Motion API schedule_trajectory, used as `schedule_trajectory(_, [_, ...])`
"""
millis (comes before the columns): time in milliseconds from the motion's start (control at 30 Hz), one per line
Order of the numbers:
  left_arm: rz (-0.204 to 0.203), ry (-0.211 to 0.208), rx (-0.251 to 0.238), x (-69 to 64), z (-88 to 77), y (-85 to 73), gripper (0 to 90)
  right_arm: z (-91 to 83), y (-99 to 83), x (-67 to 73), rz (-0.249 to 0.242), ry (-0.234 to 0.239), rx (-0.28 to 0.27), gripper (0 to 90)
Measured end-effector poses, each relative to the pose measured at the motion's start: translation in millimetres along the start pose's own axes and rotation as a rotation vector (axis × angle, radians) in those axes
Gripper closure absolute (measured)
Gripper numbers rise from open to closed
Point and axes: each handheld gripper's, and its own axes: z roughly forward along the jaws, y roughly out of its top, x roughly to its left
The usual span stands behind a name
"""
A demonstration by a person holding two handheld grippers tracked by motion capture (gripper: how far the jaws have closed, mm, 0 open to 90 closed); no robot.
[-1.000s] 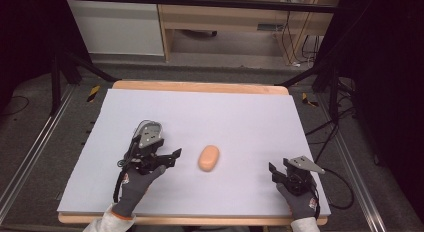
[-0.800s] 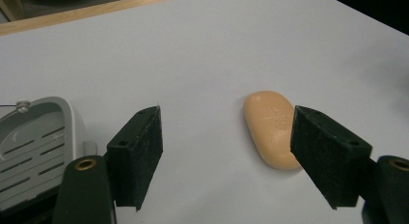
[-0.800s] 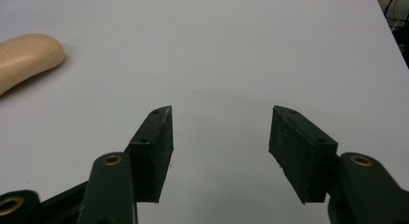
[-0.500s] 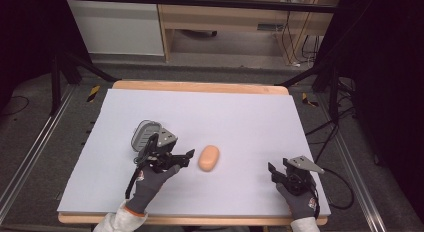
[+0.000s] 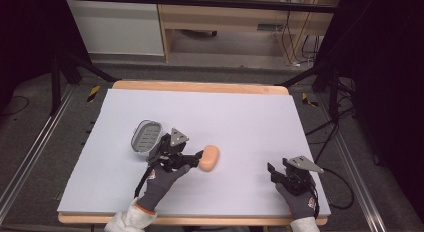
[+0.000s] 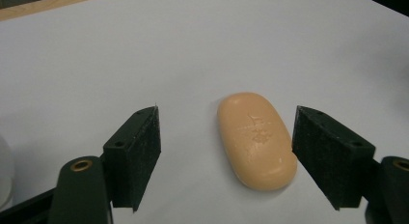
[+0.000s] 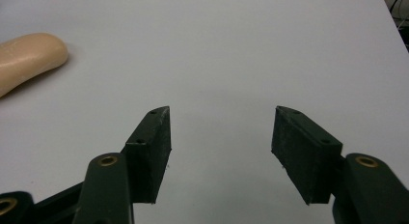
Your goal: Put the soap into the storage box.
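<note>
A: What's the person wearing?
B: Dark grey gloves w/ orange-red cuff trim on left hand (image 5: pixel 159 184) and right hand (image 5: pixel 299 204); white sleeves below.
A: And each tool?
B: Left tool (image 6: pixel 226 151) and right tool (image 7: pixel 219 147): black, blocky jaws w/ brass-coloured rivets, grey three-cornered top plate, black cable.

Even bright light, soft-focus frames

Waxy smooth soap bar (image 6: pixel 255 139), matt white table sheet (image 5: pixel 240 117), wooden edge (image 5: pixel 200 86)
</note>
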Motion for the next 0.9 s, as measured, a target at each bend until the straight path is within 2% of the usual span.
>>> schedule_trajectory(333, [0.02,-0.001,0.022,-8.7,14.5,-0.3,23.9,1.2,-0.3,0.1,-0.003,0.008,0.003,37.9])
schedule_trajectory(433, [0.012,-0.001,0.02,-10.9,18.0,-0.5,23.4,0.9,-0.1,0.7,0.005,0.014,0.008,37.6])
schedule_trajectory(633, [0.038,-0.006,0.051,-16.7,27.4,-2.1,22.0,1.8,-0.5,0.4,-0.008,0.009,0.006,37.1])
schedule_trajectory(900, [0.051,-0.001,0.073,-24.8,42.3,-1.7,21.0,2.7,-0.9,0.9,-0.004,0.014,0.013,36.5])
